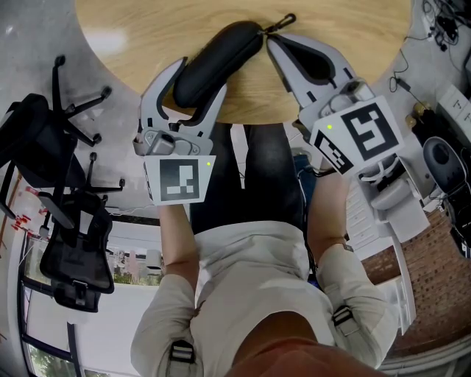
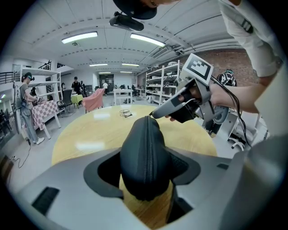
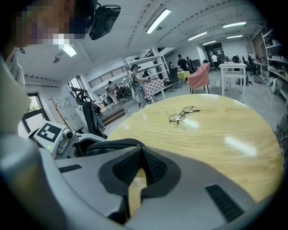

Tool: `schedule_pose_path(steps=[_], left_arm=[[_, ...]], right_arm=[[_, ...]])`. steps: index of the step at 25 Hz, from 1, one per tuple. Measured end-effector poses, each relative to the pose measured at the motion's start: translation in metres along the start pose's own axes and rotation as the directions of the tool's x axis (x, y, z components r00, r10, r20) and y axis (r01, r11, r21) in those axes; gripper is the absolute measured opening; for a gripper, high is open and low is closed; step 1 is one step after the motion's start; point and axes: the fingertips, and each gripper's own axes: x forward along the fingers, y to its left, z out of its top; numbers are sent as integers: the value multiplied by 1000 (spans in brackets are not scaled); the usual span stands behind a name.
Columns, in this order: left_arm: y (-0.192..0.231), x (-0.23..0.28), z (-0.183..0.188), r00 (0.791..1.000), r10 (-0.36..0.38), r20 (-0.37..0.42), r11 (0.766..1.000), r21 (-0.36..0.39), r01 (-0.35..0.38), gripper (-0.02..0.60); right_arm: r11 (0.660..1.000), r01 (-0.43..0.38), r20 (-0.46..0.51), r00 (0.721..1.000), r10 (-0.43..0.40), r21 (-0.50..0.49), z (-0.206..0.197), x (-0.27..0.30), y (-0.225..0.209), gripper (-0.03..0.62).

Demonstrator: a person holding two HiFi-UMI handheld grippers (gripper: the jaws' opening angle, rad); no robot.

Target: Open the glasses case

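A black zipped glasses case (image 1: pixel 217 59) lies aslant at the near edge of the round wooden table (image 1: pixel 140 37). My left gripper (image 1: pixel 200 78) is closed round its near end; in the left gripper view the case (image 2: pixel 144 157) fills the space between the jaws, zip seam facing up. My right gripper (image 1: pixel 271 41) is shut, its tips right at the case's far end, where a small clip and pull (image 1: pixel 284 21) stick out. In the right gripper view the jaws (image 3: pixel 141 150) meet just before the case (image 3: pixel 108 144). I cannot see whether they pinch the pull.
A pair of wire-framed glasses (image 3: pixel 183 114) lies further out on the table. Black office chairs (image 1: pixel 66 243) stand on the floor at the left, equipment and cables (image 1: pixel 441 154) at the right. People and shelving are far behind.
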Motion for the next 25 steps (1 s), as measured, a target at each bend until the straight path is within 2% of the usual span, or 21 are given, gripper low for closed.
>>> schedule_pose_path(steps=[19, 21, 25], left_arm=[[-3, 0, -2, 1000, -1, -17, 1000, -16, 1, 284], [-3, 1, -3, 1000, 2, -16, 1000, -24, -2, 285], [-6, 1, -5, 1000, -1, -18, 999, -41, 0, 285]], right_arm=[[997, 55, -36, 998, -54, 47, -15, 11, -21, 18], [997, 75, -44, 996, -74, 26, -16, 13, -22, 20], [989, 125, -49, 990, -129, -83, -14, 12, -18, 23]])
